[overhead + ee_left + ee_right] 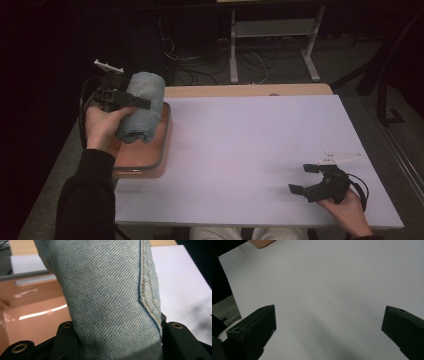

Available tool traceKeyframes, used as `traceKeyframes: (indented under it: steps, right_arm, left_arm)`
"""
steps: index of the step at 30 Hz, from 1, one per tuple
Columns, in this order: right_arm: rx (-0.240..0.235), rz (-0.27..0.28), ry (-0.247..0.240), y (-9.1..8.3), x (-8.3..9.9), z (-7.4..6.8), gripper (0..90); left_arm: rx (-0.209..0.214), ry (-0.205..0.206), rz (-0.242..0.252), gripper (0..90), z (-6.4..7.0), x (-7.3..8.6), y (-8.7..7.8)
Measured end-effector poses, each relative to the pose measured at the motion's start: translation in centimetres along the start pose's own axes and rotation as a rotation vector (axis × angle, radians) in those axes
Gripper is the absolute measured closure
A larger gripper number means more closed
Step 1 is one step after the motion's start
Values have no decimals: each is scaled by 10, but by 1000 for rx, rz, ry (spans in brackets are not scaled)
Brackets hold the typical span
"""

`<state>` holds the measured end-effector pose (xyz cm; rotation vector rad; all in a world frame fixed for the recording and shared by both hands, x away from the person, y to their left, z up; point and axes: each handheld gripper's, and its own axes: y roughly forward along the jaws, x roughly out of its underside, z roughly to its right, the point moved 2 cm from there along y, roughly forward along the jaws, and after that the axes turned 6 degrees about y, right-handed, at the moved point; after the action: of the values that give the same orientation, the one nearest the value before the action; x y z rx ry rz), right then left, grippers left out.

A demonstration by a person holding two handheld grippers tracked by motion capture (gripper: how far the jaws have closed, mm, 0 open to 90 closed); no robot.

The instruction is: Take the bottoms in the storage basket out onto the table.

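Observation:
A rolled bundle of light blue denim (142, 106) hangs over a shallow pink tray (165, 131) at the table's left edge. My left gripper (131, 100) is shut on the denim roll; in the left gripper view the denim (110, 297) fills the space between both black jaws, with the pink tray (37, 312) below it. My right gripper (305, 179) rests low over the white table near the front right, jaws wide apart with nothing between them. The right gripper view looks along the open right gripper (329, 332) at bare white surface.
The white tabletop (250, 150) stretches between the two hands. A wooden strip (250, 90) runs along the far edge. Beyond it, a metal table frame (272, 45) and loose cables (200, 60) lie on the dark floor.

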<state>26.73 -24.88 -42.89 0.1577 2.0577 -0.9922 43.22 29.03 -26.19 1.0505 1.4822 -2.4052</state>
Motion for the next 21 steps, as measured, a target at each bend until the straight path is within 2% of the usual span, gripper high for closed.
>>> traceKeyframes:
  steps: [15, 21]
  right_arm:
    - [0, 2, 1, -1, 0, 0, 0]
    - [0, 2, 4, -1, 0, 1, 0]
  left_arm:
    - [54, 55, 12, 504, 27, -14, 13]
    - [83, 94, 9, 503, 39, -18, 18]
